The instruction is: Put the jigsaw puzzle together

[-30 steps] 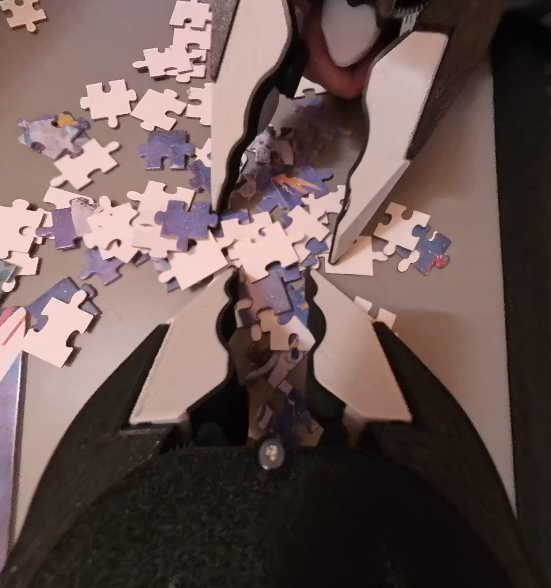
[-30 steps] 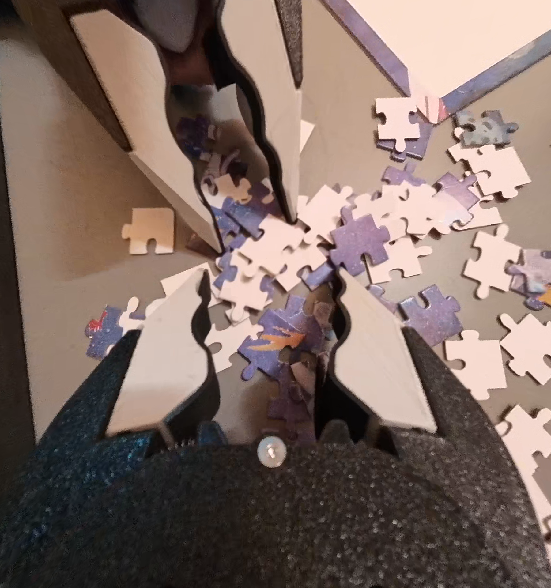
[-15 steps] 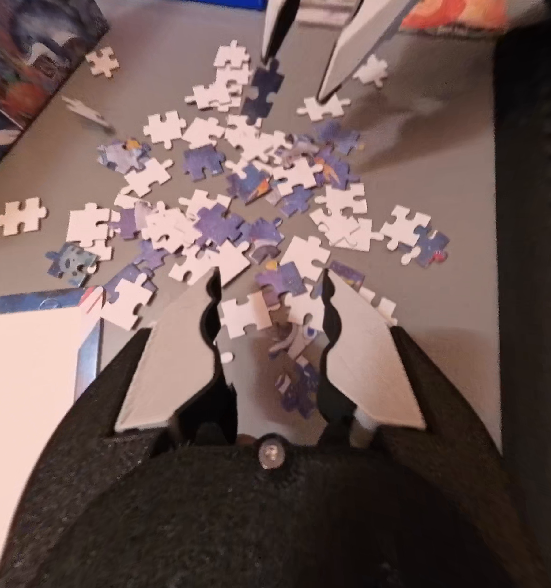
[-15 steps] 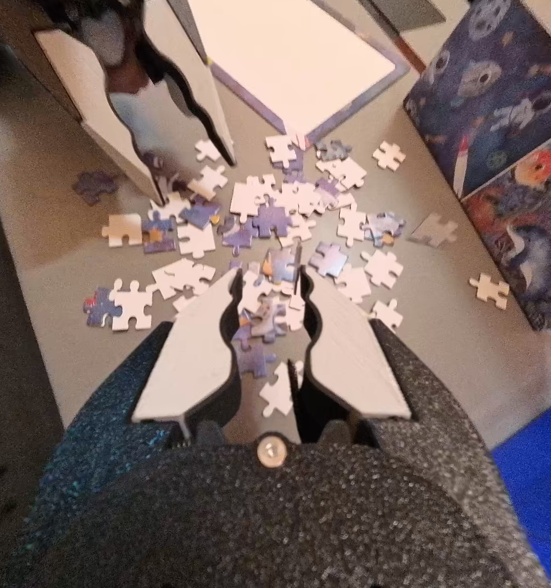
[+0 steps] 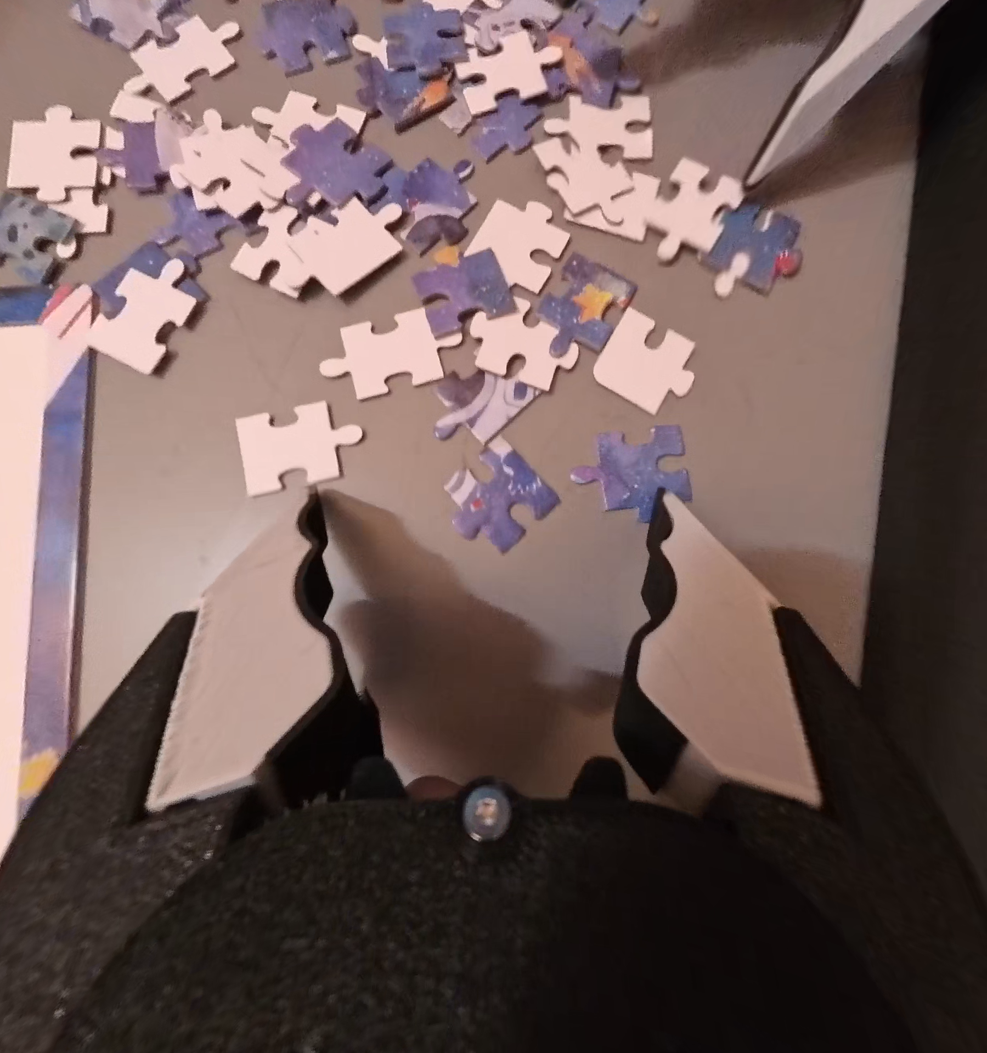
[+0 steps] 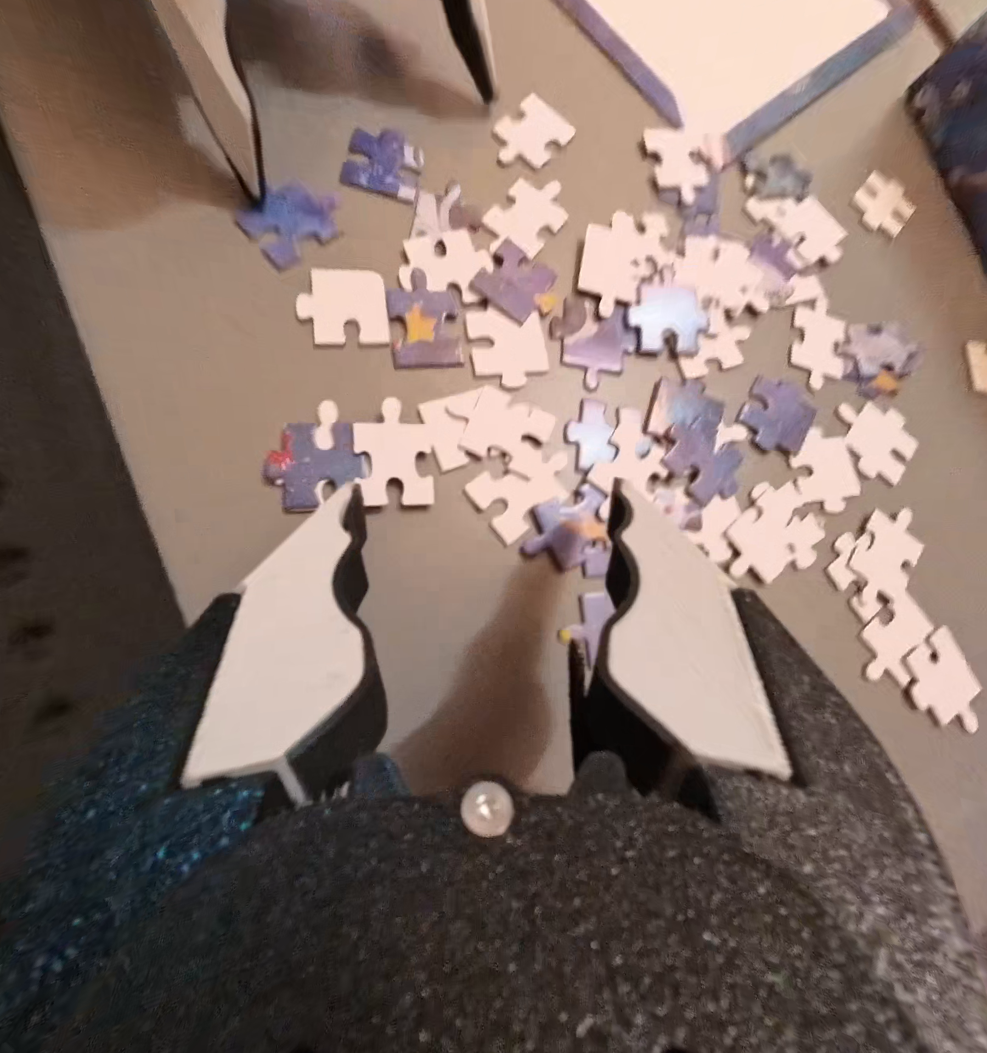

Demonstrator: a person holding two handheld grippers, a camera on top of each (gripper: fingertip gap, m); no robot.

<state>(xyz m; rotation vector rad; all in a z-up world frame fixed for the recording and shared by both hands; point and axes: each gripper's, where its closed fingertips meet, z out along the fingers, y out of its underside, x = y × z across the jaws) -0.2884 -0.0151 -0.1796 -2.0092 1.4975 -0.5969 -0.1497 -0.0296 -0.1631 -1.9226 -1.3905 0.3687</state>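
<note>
Both hand-held grippers, left (image 5: 488, 496) and right (image 6: 485, 496), hang wide open and empty over the scattered pieces (image 5: 365, 188) on the surface (image 5: 194, 541). Frame (image 5: 66, 513) sits left. I'd flip white ones face-up first, grab single pieces by their edges

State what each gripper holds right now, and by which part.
Nothing is held. The left gripper and right gripper are both open and empty above the scattered puzzle pieces on the table.
</note>
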